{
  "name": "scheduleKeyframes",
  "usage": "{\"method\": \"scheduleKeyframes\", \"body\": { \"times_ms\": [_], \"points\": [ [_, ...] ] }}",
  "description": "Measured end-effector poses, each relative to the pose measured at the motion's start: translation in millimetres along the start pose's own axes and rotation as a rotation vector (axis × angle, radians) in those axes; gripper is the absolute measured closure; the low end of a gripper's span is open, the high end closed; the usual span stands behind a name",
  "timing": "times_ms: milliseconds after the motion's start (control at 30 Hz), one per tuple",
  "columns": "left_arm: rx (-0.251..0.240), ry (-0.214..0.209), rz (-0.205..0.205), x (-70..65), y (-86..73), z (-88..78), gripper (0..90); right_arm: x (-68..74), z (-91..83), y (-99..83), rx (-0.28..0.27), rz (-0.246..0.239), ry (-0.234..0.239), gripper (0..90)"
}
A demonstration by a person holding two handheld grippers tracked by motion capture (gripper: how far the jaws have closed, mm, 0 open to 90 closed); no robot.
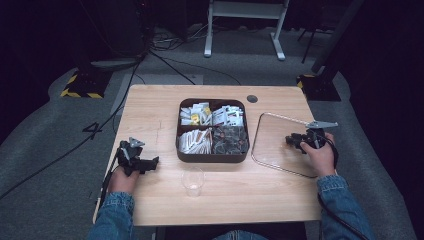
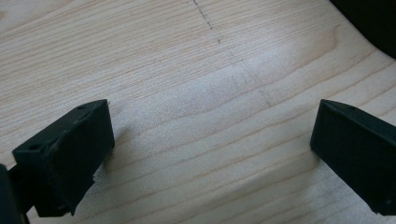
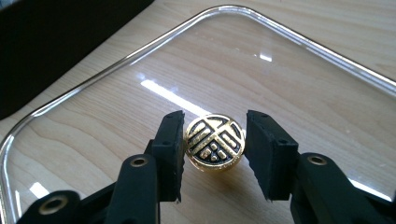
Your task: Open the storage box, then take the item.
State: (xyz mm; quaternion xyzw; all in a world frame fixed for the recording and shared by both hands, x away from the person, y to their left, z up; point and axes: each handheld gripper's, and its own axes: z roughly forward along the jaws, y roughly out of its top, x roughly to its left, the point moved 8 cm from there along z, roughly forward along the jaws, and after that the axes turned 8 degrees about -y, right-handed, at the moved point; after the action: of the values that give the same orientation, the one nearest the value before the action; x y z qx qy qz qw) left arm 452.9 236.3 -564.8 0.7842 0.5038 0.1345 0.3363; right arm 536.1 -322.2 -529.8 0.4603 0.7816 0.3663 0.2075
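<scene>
A round gold token (image 3: 215, 140) with a black raised pattern sits between the jaws of my right gripper (image 3: 214, 156), and both pads press on its edge. The token is over the clear glass tray (image 3: 116, 60), close to its surface; whether it touches I cannot tell. In the high view the right gripper (image 1: 291, 141) reaches over this tray (image 1: 260, 150) from the right. My left gripper (image 1: 152, 162) rests at the table's left side. Its jaws (image 2: 212, 140) stand wide apart over bare wood with nothing between them.
A brown compartment box (image 1: 212, 156) holding packets and dark wrapped pieces stands mid-table, left of the tray. A clear plastic cup (image 1: 193, 181) stands in front of it. A round grommet (image 1: 252, 98) sits near the table's far edge.
</scene>
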Motion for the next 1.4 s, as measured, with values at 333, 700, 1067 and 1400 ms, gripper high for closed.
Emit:
{"method": "scheduleKeyframes", "body": {
  "times_ms": [333,700,1067,1400],
  "points": [
    [0.001,0.002,-0.001,0.0,-0.1,-0.1,0.0,-1.9,-7.0,8.0,-0.037,0.030,-0.025,49.7],
    [-0.003,0.003,-0.002,0.5,0.5,0.3,0.0,-0.2,-25.2,24.5,-0.124,0.101,-0.030,36.6],
    [-0.002,0.006,-0.004,0.9,0.5,0.3,0.1,16.9,-43.5,44.5,-0.169,0.091,-0.018,39.8],
    [-0.002,0.016,-0.016,0.4,-1.0,-0.9,0.0,48.3,-47.8,67.7,-0.190,0.040,0.034,42.2]
  ]
}}
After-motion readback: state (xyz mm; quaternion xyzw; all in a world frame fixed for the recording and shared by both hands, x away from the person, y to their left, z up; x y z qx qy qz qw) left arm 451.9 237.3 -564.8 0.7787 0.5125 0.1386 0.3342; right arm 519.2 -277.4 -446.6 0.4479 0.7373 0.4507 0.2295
